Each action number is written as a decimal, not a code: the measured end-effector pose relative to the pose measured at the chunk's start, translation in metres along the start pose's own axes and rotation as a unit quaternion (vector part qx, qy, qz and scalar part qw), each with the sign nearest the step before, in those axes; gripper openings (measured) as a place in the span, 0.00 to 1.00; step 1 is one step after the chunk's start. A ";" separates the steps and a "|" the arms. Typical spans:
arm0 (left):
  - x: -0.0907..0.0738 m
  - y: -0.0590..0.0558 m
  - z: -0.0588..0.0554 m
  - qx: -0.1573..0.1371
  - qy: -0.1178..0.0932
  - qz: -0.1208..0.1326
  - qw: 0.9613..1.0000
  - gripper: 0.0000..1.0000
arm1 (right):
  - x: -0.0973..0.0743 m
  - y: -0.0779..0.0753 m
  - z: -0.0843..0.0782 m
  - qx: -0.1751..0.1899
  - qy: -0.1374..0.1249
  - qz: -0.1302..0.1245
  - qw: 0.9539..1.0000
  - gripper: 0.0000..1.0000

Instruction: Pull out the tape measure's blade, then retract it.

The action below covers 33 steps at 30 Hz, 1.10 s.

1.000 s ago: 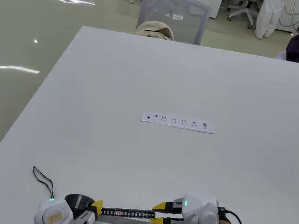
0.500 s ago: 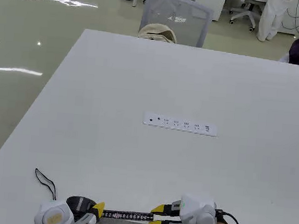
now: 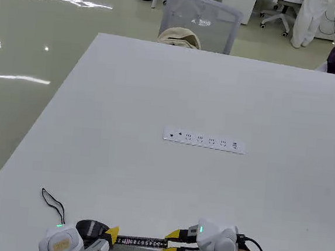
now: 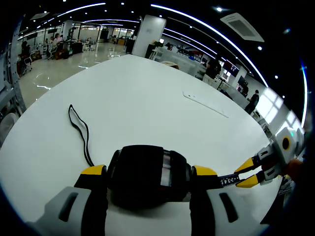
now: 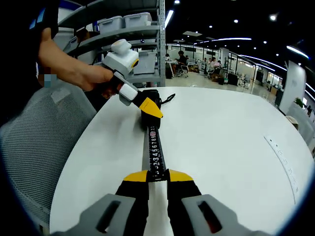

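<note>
Black tape measure [image 4: 147, 183] in left hand-held gripper [image 4: 148, 170], blade [image 5: 154, 146] in right hand-held gripper [image 5: 157, 175]

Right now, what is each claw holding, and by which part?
The left claw clamps the tape measure's case by its two sides; the right claw pinches the blade near its pulled-out end.

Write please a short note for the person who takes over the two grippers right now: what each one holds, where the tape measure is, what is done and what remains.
The left gripper is shut on the tape measure, which rests on the white table near the person's edge. Its strap lies loose behind it.
The right gripper is shut on the end of the blade, which runs straight between the two grippers.
Done: the blade is pulled out a short way.
Left: guide the blade back into the case, then let go.
</note>
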State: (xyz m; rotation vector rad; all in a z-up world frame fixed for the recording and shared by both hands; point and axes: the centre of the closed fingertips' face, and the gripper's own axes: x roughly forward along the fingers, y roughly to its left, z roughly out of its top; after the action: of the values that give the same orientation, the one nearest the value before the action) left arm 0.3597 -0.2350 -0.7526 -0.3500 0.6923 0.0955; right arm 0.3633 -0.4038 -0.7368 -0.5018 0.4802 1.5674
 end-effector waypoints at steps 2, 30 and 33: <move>0.000 0.000 0.000 -0.001 -0.001 0.000 1.000 0.65 | 0.001 0.000 -0.001 0.001 0.000 0.000 1.000 0.11; -0.001 0.000 0.000 0.001 0.003 -0.003 1.000 0.65 | 0.015 0.003 0.009 0.007 -0.001 0.008 1.000 0.11; 0.000 -0.001 0.000 0.001 0.002 -0.002 1.000 0.65 | 0.018 0.003 0.009 0.009 -0.002 0.008 1.000 0.11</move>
State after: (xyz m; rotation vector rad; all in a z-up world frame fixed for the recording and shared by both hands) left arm 0.3594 -0.2356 -0.7523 -0.3495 0.6958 0.0895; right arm 0.3594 -0.3844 -0.7399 -0.4823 0.4965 1.5780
